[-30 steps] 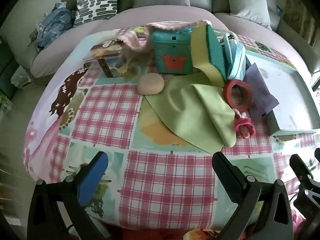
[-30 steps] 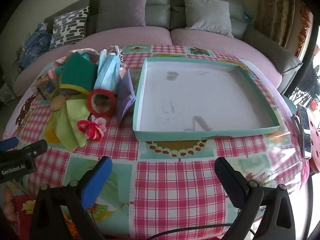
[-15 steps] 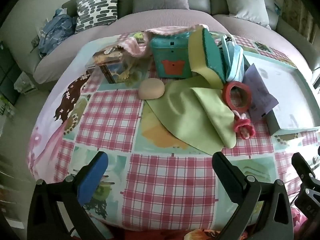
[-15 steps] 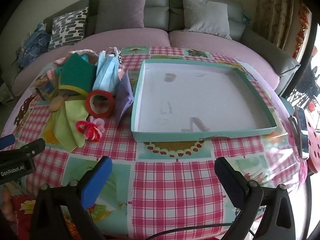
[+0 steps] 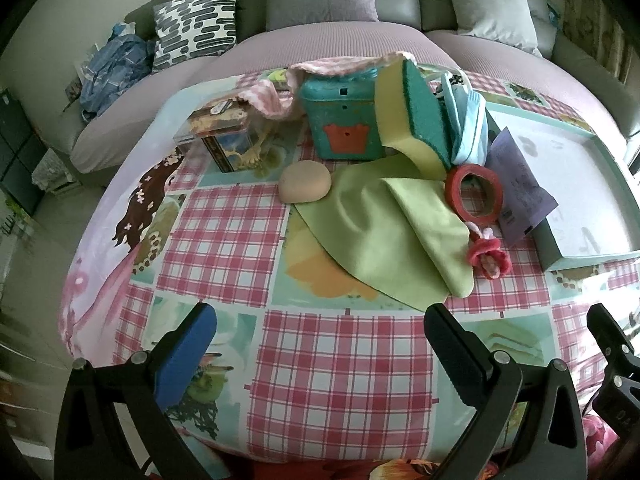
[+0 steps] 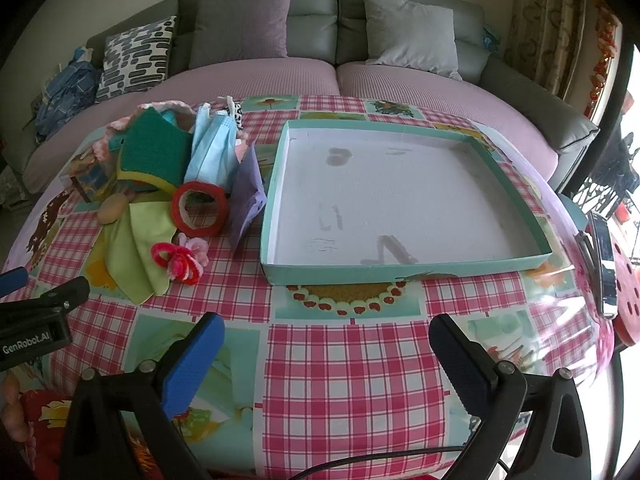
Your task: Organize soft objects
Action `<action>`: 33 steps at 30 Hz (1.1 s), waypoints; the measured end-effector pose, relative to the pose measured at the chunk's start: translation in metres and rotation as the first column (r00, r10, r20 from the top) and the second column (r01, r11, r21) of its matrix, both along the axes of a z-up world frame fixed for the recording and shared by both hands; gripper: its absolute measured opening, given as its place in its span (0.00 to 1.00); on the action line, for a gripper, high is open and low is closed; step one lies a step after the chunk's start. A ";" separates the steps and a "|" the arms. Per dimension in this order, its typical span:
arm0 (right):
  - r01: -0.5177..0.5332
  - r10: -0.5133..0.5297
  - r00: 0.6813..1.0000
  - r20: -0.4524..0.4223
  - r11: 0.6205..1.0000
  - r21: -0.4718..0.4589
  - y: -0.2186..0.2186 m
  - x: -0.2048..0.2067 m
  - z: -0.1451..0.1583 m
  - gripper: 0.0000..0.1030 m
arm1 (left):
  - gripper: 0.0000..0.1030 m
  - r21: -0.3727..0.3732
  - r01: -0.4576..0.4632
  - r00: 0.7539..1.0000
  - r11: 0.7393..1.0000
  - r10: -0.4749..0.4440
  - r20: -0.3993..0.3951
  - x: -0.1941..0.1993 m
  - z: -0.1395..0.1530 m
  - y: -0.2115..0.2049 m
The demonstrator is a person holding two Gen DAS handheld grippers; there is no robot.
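Left tongs (image 5: 320, 344) spread wide, holding nothing, low over the near edge of the checked bench (image 5: 344, 364). Right tongs (image 6: 326, 356) likewise agape and bare, before the shallow teal tray (image 6: 276, 208). Soft things heaped left of the tray: green cloth (image 5: 384, 232) flat on the bench, beige sponge puff (image 5: 305, 187) touching its far corner, yellow-green scouring sponge (image 5: 412, 116) leaning on a teal box (image 5: 340, 128), blue face masks (image 5: 468, 128) beside, red tape ring (image 5: 474, 194) and pink hair tie (image 5: 488, 256) at the cloth's right edge.
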State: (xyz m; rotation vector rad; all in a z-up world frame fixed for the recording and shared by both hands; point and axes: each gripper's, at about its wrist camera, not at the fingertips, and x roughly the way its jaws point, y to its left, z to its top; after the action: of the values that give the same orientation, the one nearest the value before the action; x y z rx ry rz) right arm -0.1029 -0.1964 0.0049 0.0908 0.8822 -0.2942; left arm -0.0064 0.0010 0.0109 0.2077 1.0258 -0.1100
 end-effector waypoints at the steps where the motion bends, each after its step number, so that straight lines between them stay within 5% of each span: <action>1: 0.000 0.000 1.000 0.000 1.000 0.000 0.000 0.000 0.000 1.00 | 1.00 0.002 0.000 1.000 1.000 0.000 0.002 -0.001 0.000 -0.001; 33: 0.006 -0.006 1.000 0.011 1.000 0.005 -0.002 -0.002 0.001 1.00 | 1.00 0.031 -0.012 1.000 0.999 0.011 0.029 -0.006 0.002 -0.002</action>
State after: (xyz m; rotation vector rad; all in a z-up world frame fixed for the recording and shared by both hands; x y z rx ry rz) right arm -0.1050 -0.1979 0.0056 0.0993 0.8724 -0.2968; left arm -0.0123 -0.0009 0.0128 0.2310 1.0007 -0.0806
